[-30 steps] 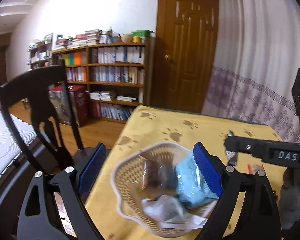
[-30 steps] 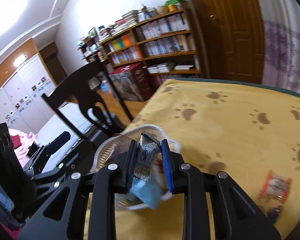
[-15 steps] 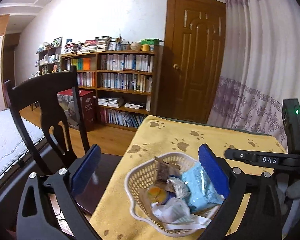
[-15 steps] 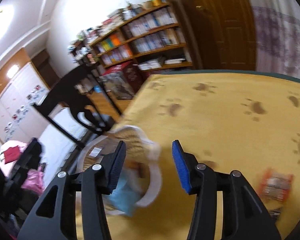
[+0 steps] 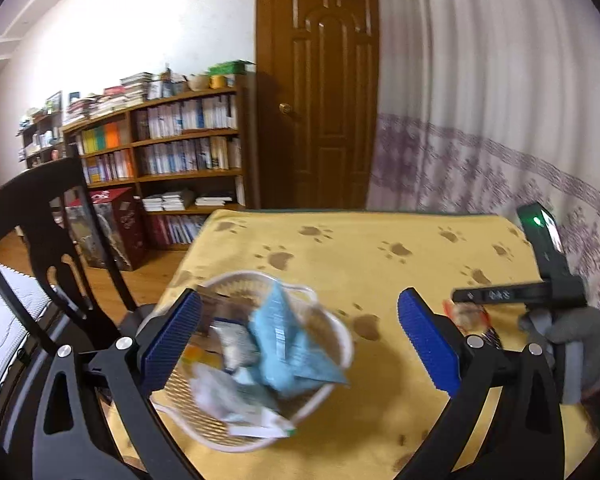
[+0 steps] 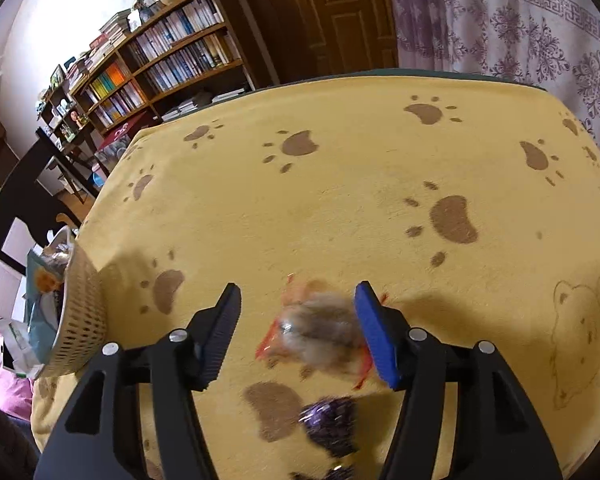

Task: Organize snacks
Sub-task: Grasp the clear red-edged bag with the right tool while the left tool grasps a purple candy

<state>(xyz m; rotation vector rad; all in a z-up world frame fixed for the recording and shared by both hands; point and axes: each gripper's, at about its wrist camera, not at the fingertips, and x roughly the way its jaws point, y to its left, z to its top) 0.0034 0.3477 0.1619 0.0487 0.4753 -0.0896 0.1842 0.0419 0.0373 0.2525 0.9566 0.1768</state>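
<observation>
The right tool (image 6: 298,320) is held wide open over an orange-edged snack packet (image 6: 320,334) lying on the yellow tabletop (image 6: 340,184), with a purple wrapper (image 6: 332,424) just beside it (both blurred). The left tool (image 5: 300,344), also spread and empty, is held above the white basket (image 5: 340,340) where a light blue packet (image 5: 288,348) is piled.
</observation>
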